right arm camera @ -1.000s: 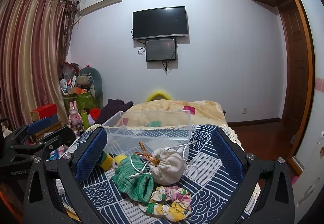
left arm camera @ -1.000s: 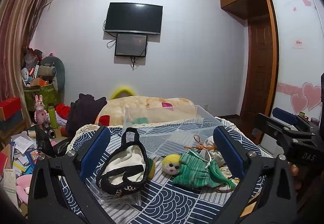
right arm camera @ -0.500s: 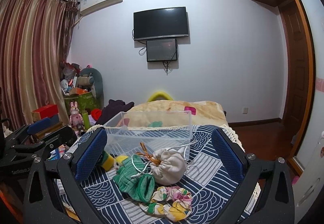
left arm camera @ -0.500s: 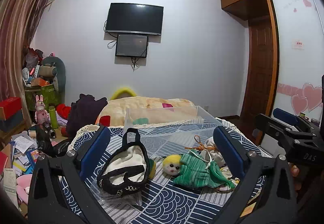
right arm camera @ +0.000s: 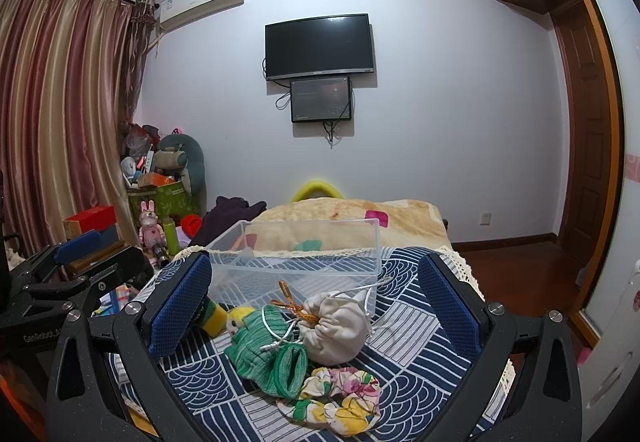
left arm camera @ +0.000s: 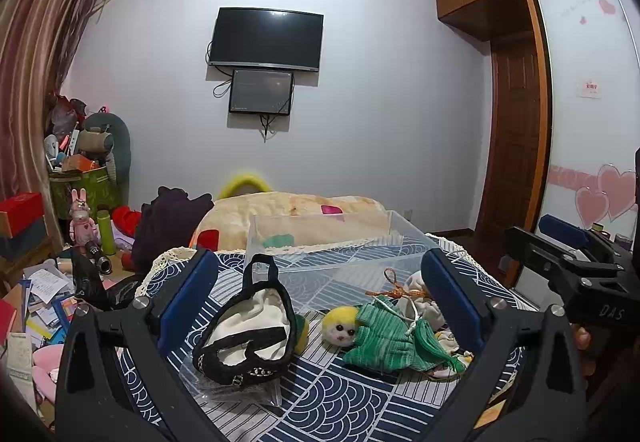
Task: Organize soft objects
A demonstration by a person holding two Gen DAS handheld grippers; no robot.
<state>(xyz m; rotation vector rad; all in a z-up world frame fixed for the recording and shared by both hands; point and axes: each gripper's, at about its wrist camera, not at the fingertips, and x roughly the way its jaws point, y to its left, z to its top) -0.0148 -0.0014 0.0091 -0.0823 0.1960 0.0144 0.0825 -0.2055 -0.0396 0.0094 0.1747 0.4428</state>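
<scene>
Left hand-held gripper (left arm camera: 320, 302) and right hand-held gripper (right arm camera: 314, 302): jaws apart, empty, above cream drawstring pouch (right arm camera: 334, 330), green knitted pouch (right arm camera: 264, 346), before clear plastic box (right arm camera: 296, 262).

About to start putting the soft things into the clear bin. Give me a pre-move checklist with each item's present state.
1. Left gripper open and holding nothing: ok.
2. Right gripper open and holding nothing: ok.
3. Clear bin upright, open-topped, looks empty: ok.
4. Soft items lie apart for clean single grasps: not ok; the green knit doll, beige drawstring pouch and floral scrunchie touch, and the pouch's cords lie over the doll.
5. Black-trimmed bag free to lift: cannot tell; it rests on clear plastic wrapping.
</scene>
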